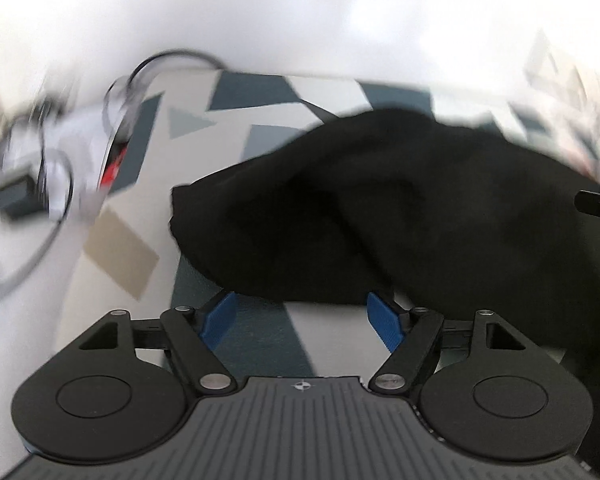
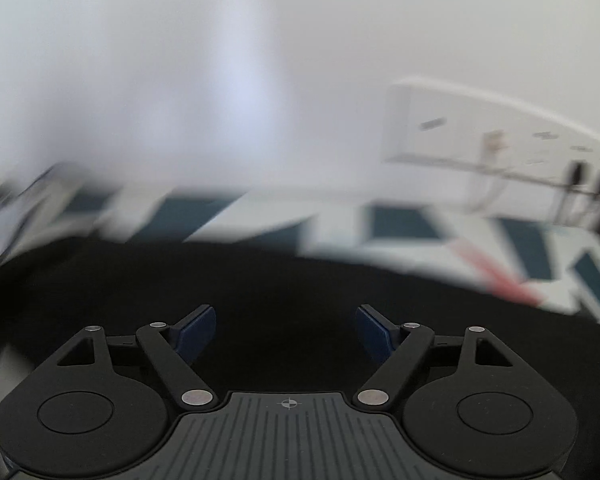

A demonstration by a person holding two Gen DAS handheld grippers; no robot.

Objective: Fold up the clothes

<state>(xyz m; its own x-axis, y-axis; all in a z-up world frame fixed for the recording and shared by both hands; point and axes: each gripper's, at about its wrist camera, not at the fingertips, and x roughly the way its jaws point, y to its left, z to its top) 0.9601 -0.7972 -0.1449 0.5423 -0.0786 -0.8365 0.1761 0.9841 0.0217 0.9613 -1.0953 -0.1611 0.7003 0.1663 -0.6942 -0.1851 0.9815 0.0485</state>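
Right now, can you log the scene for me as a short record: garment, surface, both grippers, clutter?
garment: black garment, rumpled, not folded flat
surface: patterned cloth with white, teal and tan shapes, under the garment
left gripper: open, nothing between the fingers, at the garment's near edge
right gripper: open, over the garment, not gripping it
clutter: cables at the left, blurred
view quality: both views motion-blurred

A black garment lay bunched in a soft, rumpled heap on the patterned surface, just ahead of the left claw and spreading off to its right. Its near hem reached the blue fingertips. In the right wrist view the same dark cloth filled the ground beneath and ahead of the right claw, its folds lost in blur.
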